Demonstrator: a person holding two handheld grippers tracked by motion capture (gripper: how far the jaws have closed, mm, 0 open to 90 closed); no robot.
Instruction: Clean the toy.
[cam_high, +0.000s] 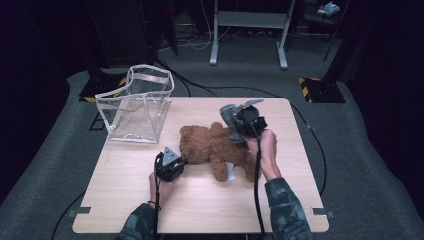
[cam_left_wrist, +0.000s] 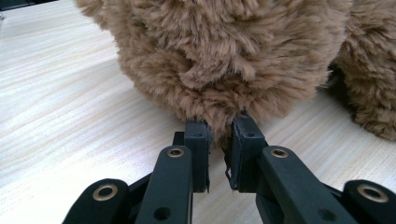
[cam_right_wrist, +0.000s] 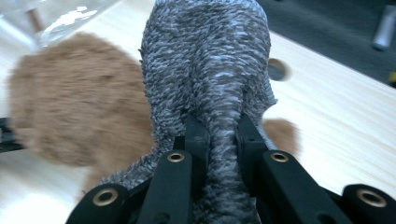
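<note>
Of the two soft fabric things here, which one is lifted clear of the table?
The grey knitted cloth, pinched in the right gripper above the table. The brown teddy bear lies on the tabletop, its fur nipped by the left gripper.

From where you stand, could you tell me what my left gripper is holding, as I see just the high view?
Observer: The left gripper is shut on a tuft of the brown teddy bear's fur, at the bottom edge of its fluffy round part.
Operator: Thank you. And is the grey item in my right gripper gripped firmly?
Observer: The right gripper is shut on a bunched fold of the grey knitted cloth.
Operator: Does that cloth still touch the bear?
Observer: I cannot tell; in the right gripper view the cloth hangs in front of the bear.
</note>
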